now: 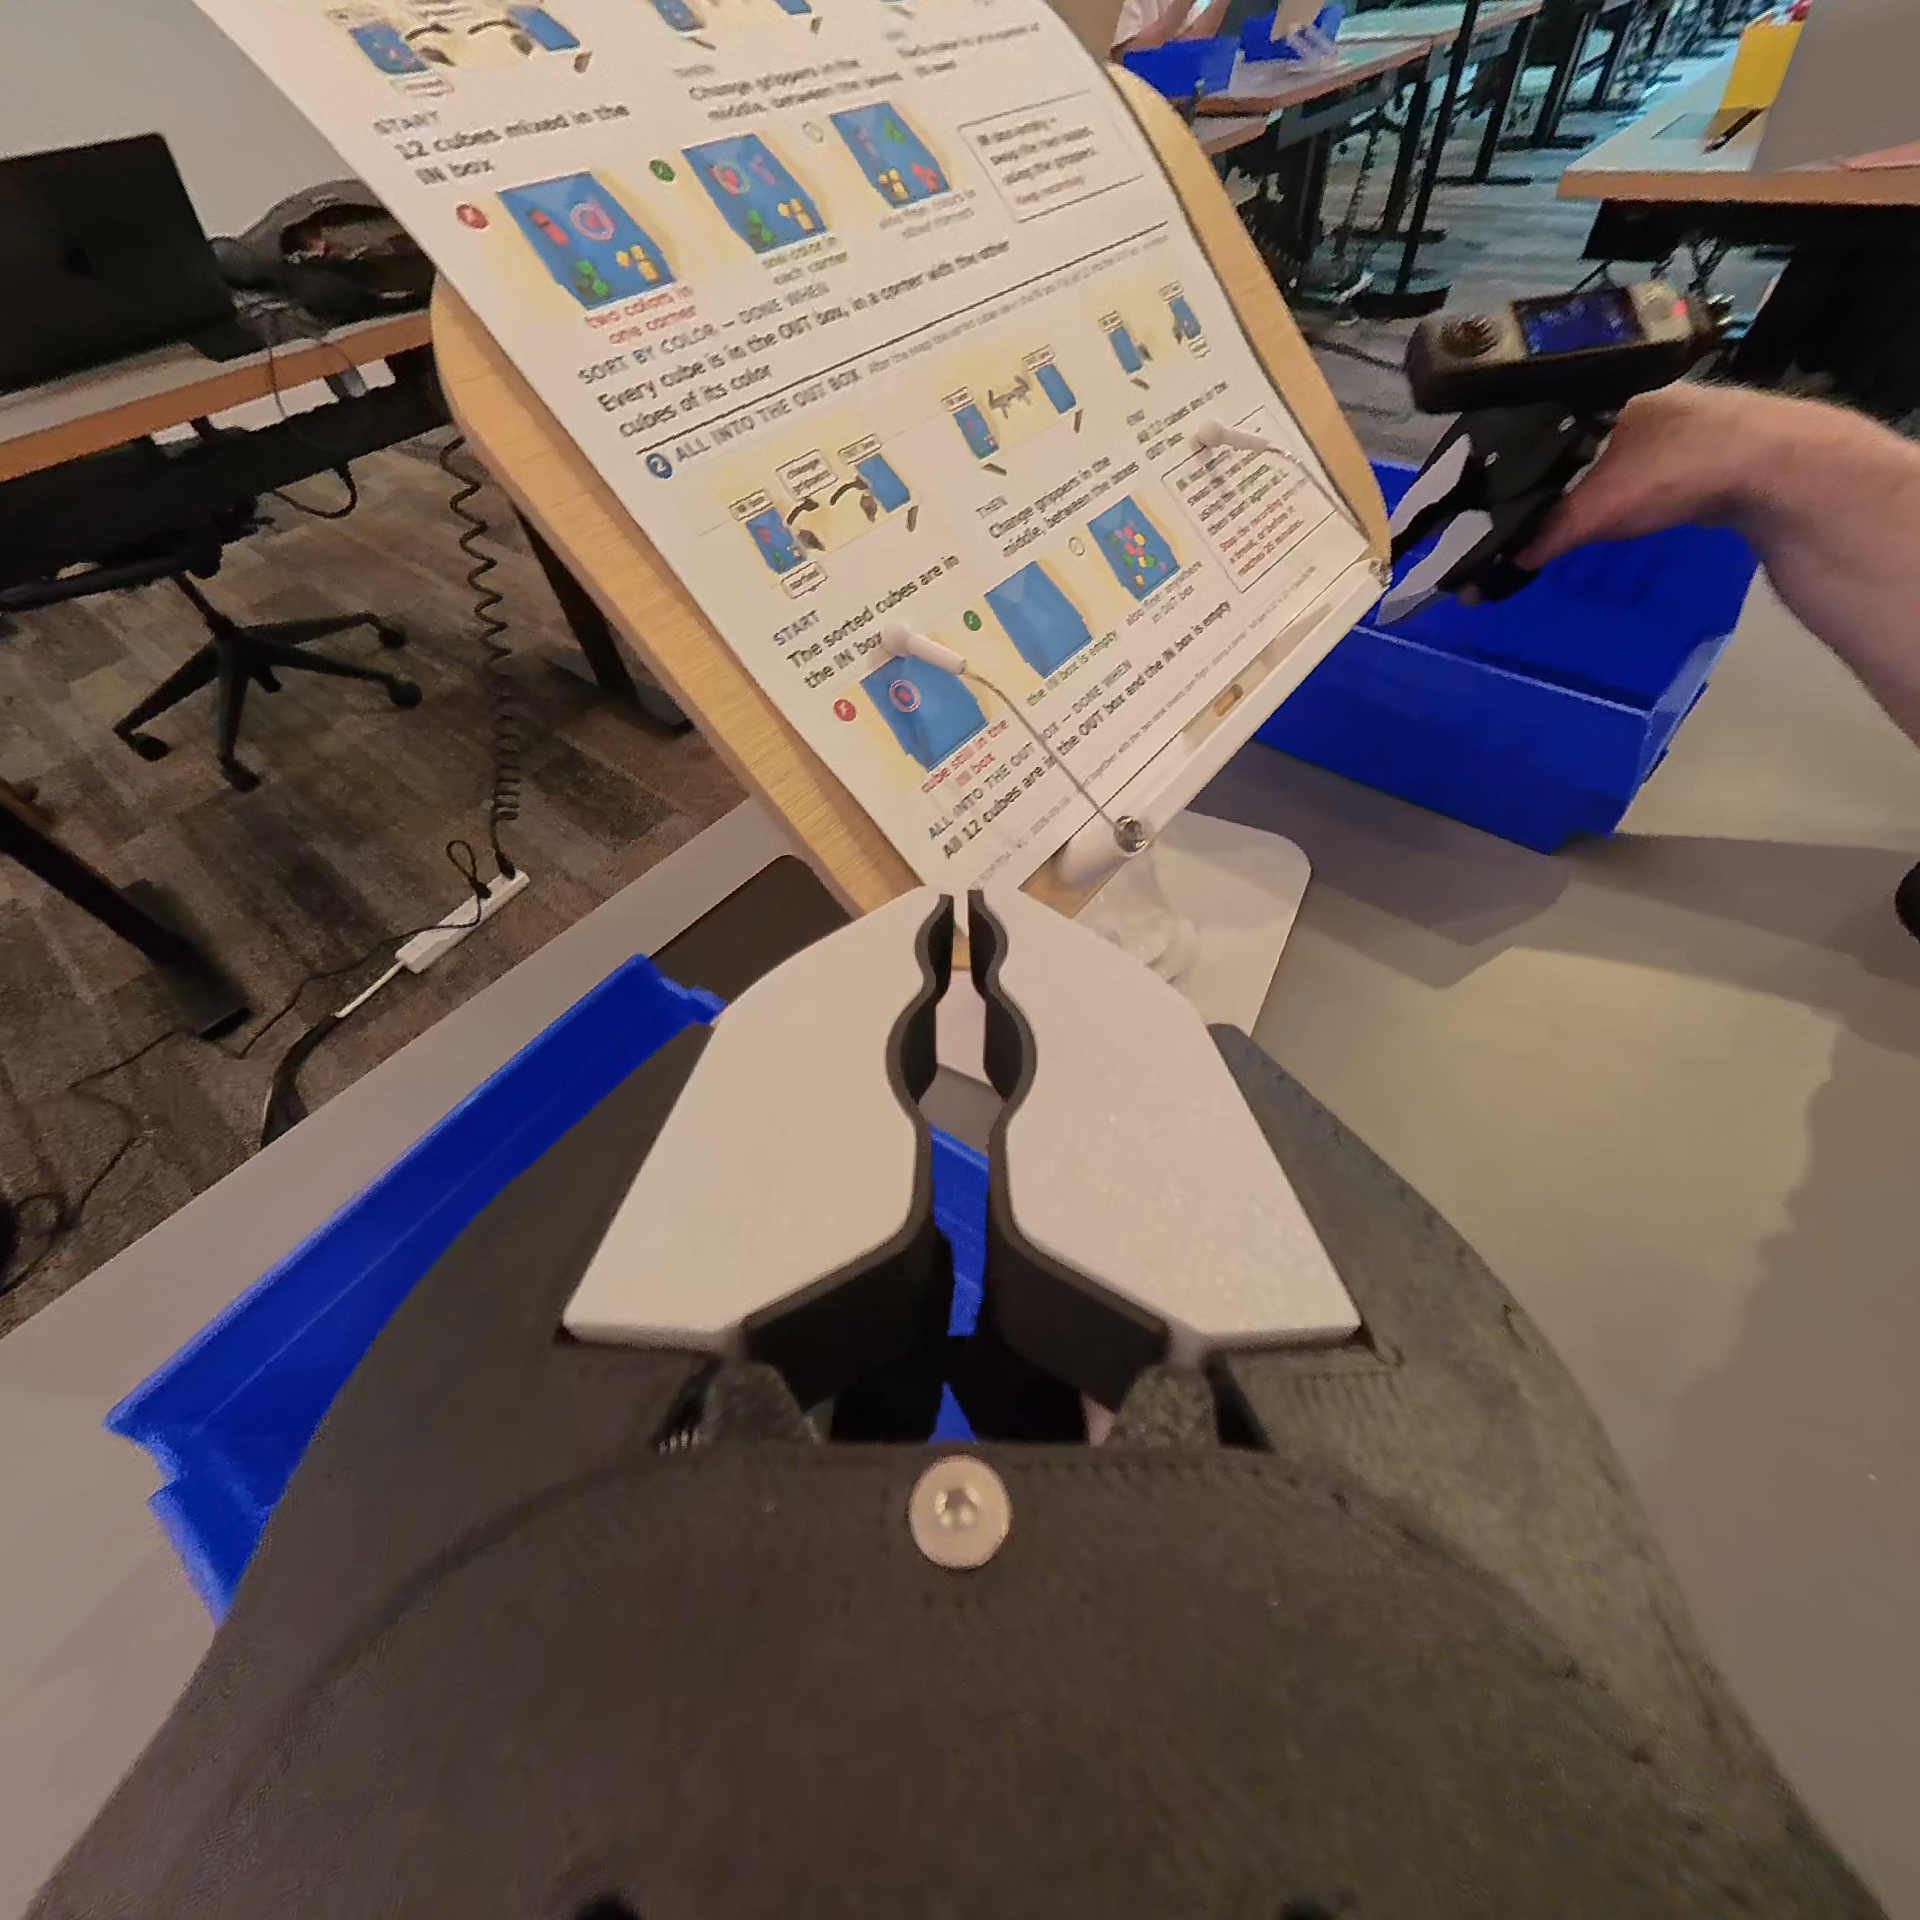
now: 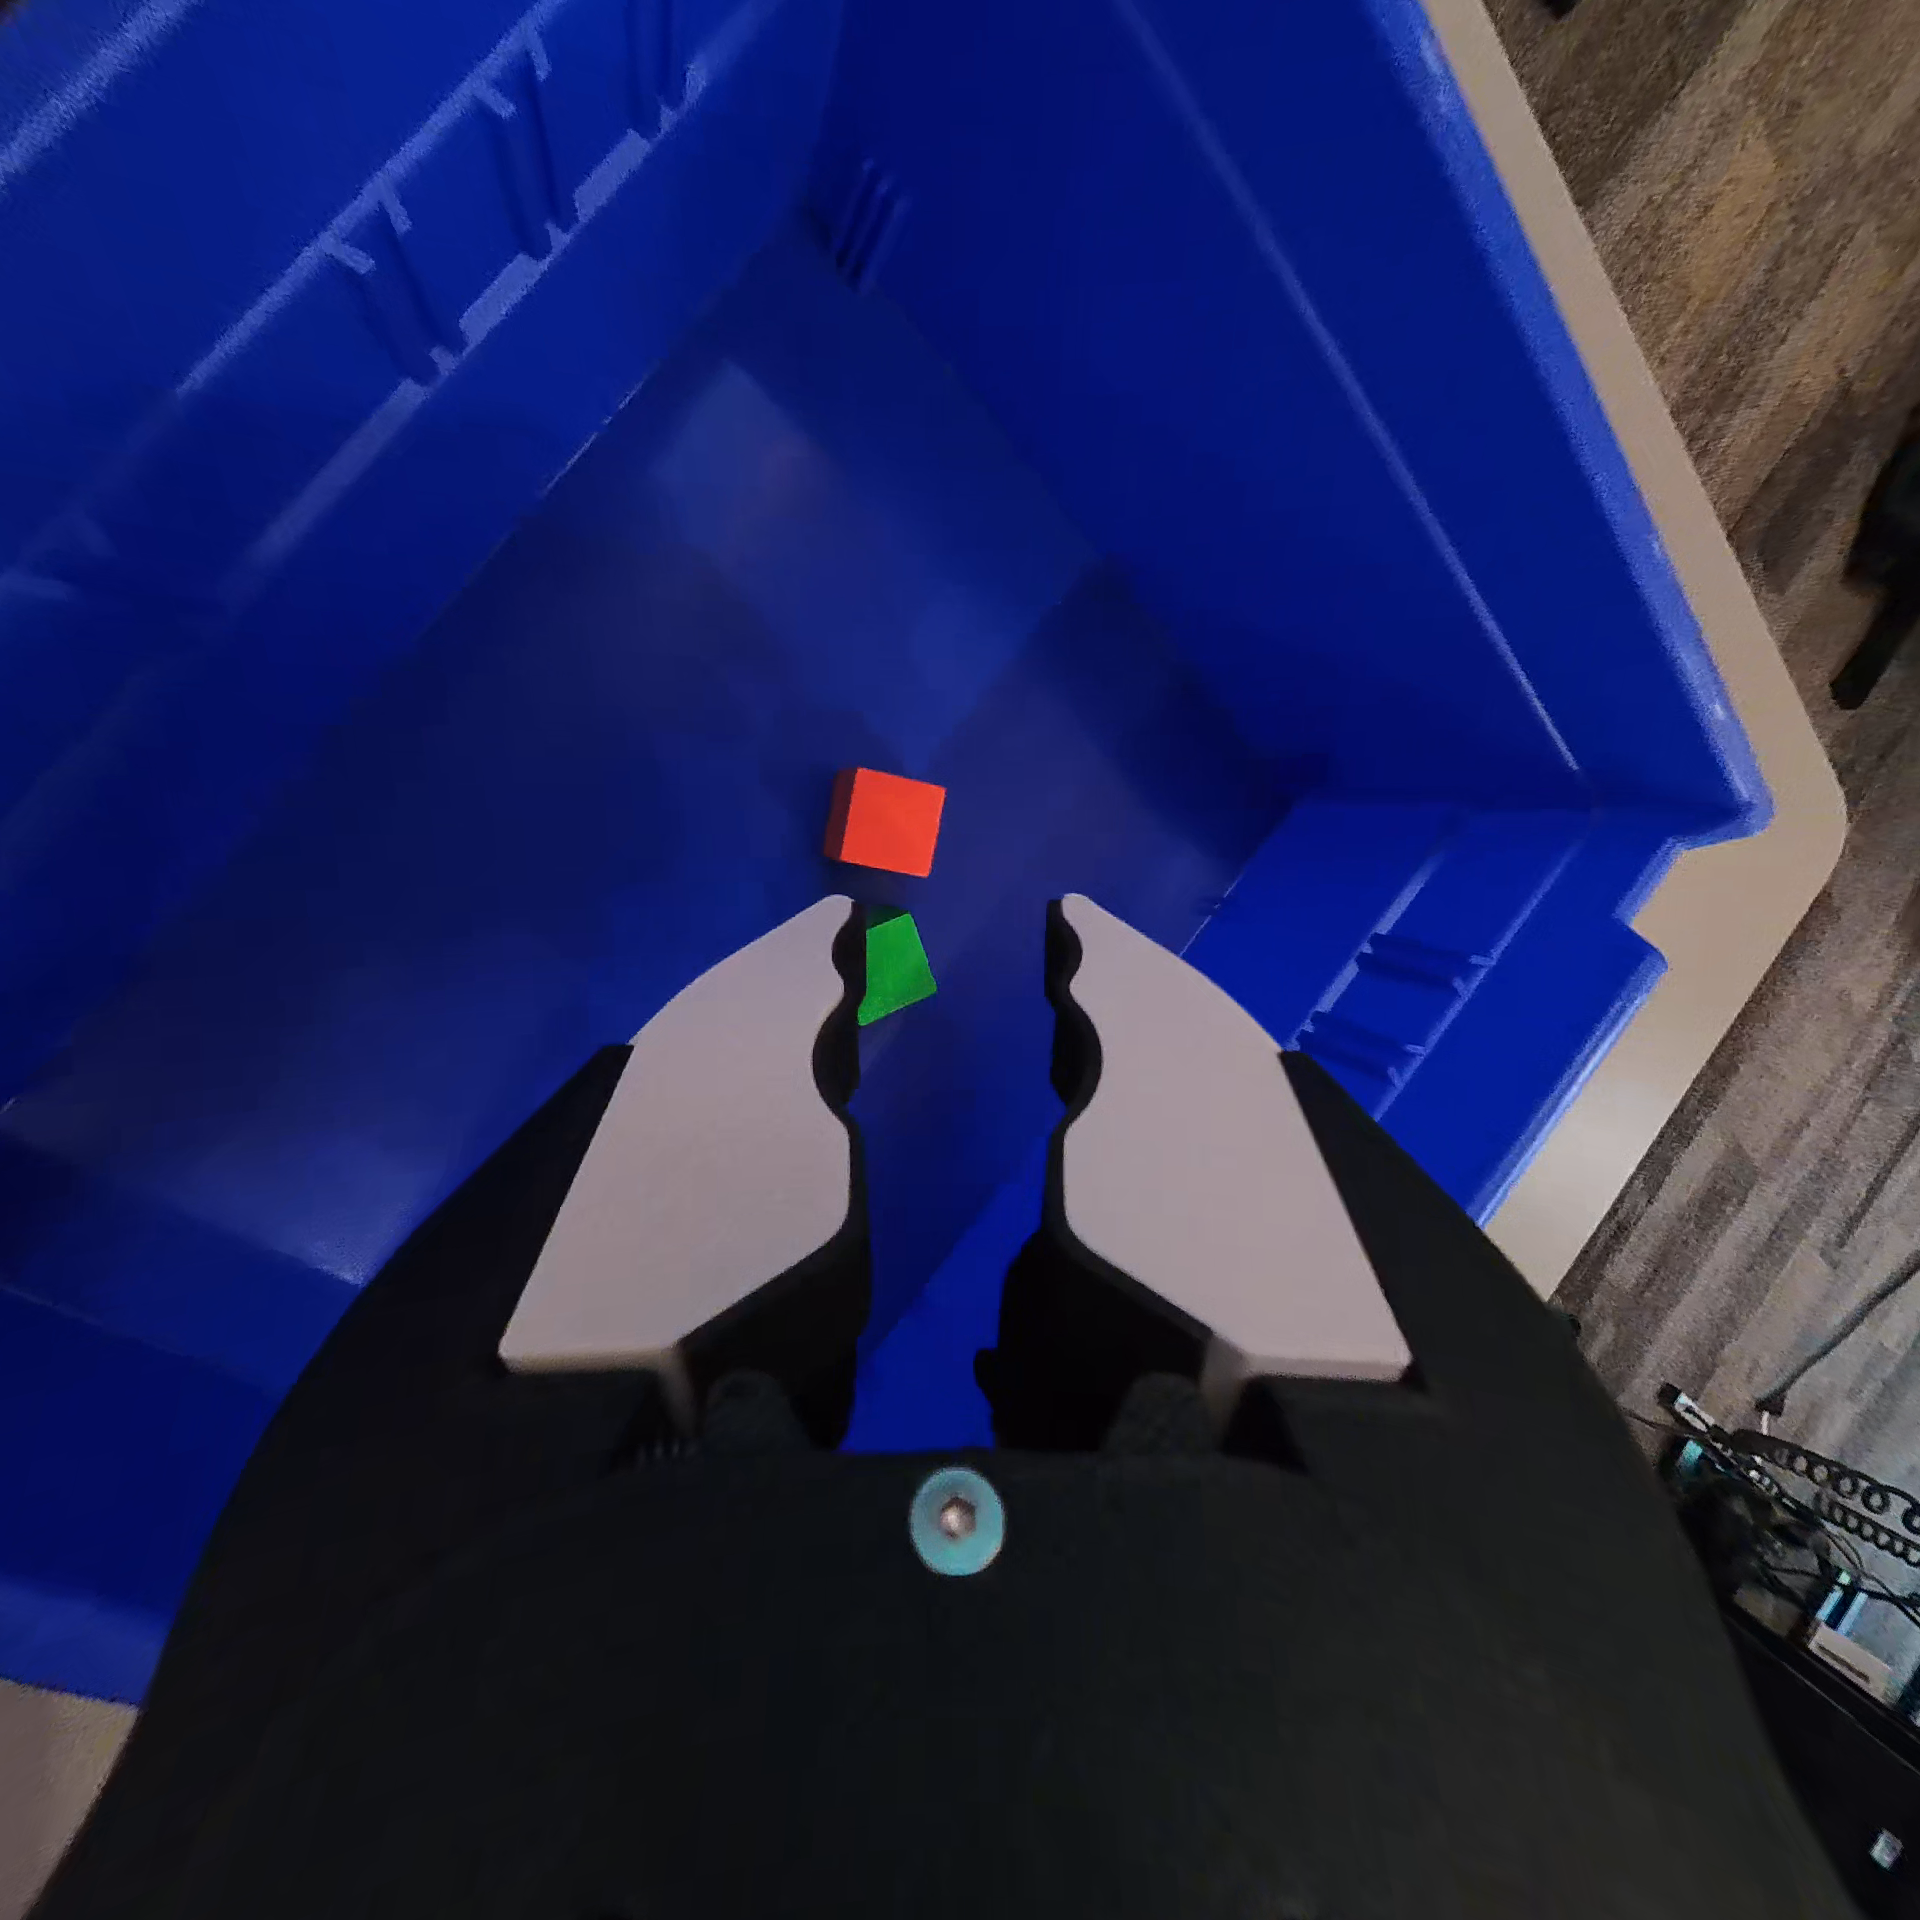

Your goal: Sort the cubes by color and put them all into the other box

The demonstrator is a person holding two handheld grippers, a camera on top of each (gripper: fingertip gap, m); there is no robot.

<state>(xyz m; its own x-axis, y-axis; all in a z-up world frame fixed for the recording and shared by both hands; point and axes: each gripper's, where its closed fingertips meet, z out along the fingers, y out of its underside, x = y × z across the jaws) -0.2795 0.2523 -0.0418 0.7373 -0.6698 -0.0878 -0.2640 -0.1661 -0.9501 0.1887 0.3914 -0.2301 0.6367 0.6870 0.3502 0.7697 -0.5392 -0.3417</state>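
Right tool [image 2: 951, 914] is over the blue box [image 2: 1621, 644], jaws apart, gripping nothing. Green cube [image 2: 896, 971] sits between the fingers against the left pad; clear gap to the right pad, so it's not clamped. Can't tell if it's on the floor or mid-drop. Red cube [image 2: 886, 823] is on the box floor just beyond the tips, just apart from the green. Different colours that close looks wrong for sorting; my guess is one needs its own corner.

Left tool [image 1: 961, 914] is parked over the near box [image 1: 416, 1226], jaws near-closed on nothing, likely just out of the way. Sheet stand [image 1: 1195, 894] stands between the boxes on the table [image 1: 1558, 1143].
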